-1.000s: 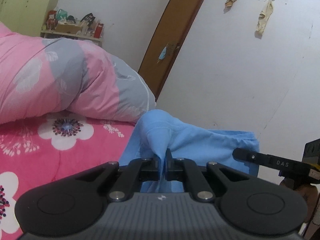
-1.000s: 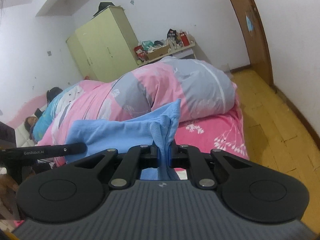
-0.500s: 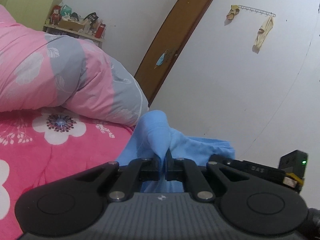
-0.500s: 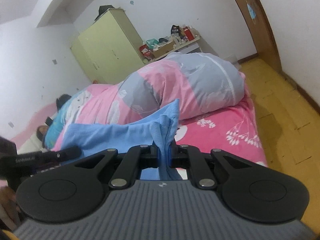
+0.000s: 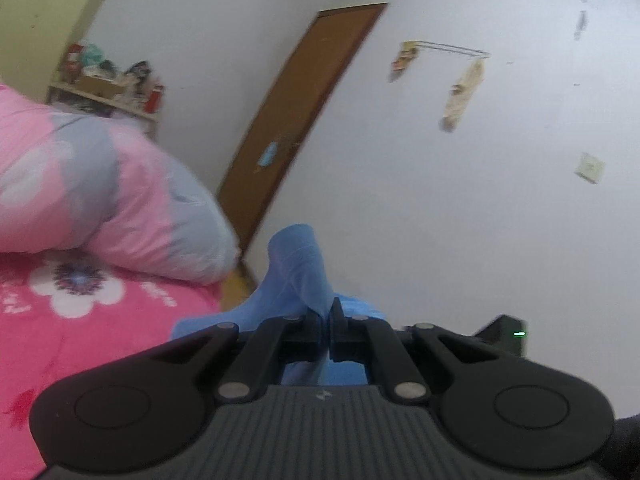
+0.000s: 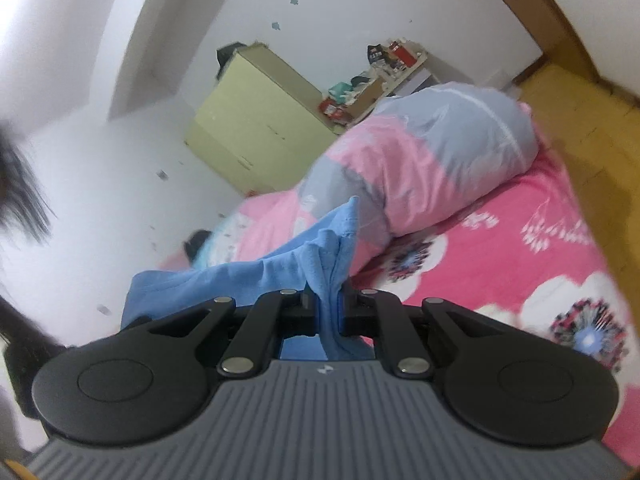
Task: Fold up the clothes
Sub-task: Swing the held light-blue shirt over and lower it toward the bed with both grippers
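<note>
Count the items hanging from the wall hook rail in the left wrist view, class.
2. One small item hangs at the left end of the hook rail; a longer pale one hangs toward the right end. Blur could hide something smaller.

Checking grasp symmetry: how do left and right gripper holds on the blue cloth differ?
Left gripper pinches a thin edge of the blue cloth; right gripper clamps a thicker bunched wad. Left jaws nearly meet; right jaws sit wider apart. Both are shut on the same cloth, held above the bed.
</note>
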`<state>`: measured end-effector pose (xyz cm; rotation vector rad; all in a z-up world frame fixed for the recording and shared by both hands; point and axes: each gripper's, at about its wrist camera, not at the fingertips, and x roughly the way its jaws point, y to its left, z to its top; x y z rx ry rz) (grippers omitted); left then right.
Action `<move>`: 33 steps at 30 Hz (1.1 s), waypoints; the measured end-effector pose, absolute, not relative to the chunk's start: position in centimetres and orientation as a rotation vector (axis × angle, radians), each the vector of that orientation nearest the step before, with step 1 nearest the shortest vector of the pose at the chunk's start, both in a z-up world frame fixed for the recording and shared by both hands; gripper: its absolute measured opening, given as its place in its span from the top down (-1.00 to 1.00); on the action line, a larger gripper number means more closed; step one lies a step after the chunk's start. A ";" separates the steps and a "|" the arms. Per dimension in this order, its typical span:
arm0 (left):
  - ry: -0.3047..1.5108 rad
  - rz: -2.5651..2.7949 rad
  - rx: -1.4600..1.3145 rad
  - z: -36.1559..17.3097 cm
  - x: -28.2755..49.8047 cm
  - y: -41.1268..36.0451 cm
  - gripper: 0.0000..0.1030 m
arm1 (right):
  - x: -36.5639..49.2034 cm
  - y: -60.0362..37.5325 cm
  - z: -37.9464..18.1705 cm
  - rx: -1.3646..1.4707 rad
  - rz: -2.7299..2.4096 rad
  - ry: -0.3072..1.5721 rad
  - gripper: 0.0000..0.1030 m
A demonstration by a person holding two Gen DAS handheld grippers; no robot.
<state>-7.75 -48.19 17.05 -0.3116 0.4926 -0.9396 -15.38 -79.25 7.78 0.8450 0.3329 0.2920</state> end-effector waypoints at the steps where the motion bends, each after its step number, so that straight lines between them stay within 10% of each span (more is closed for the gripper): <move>1: 0.488 -0.965 -0.308 17.3 -8.3 -48.5 0.93 | -15.7 -79.3 7.7 0.863 0.297 0.333 0.87; 33: 0.405 -1.243 -0.314 23.3 -13.0 -51.0 0.93 | -22.0 -75.0 7.4 1.133 0.376 0.248 0.78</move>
